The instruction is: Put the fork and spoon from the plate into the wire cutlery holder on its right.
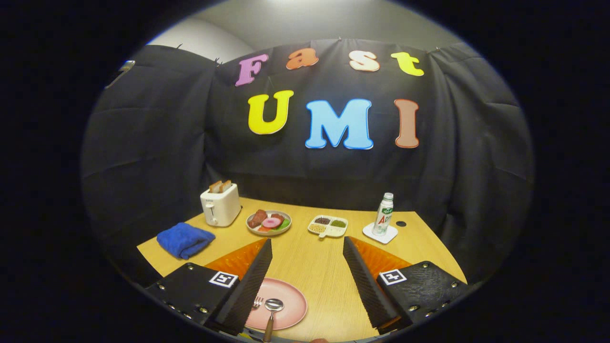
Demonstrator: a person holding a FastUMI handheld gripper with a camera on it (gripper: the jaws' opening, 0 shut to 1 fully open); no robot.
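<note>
Item: my gripper (307, 281), fingers spread wide and grasping nothing, hovering above the table (329, 267). Pink plate (290, 312) lying low between the fingers, nearer the left one. Spoon (273, 307) pointing its bowl away from me, handle toward me; fork (258, 302) sitting beside it, partly behind the left finger. I am not seeing the wire holder.

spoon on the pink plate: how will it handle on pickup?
The spoon is probably stiff and light: shiny metal bowl, thin wooden-looking handle. It lies flat on the smooth plate beside the fork, so it may skid or pivot if nudged. The gripper has its jaws open, apart from it.
</note>
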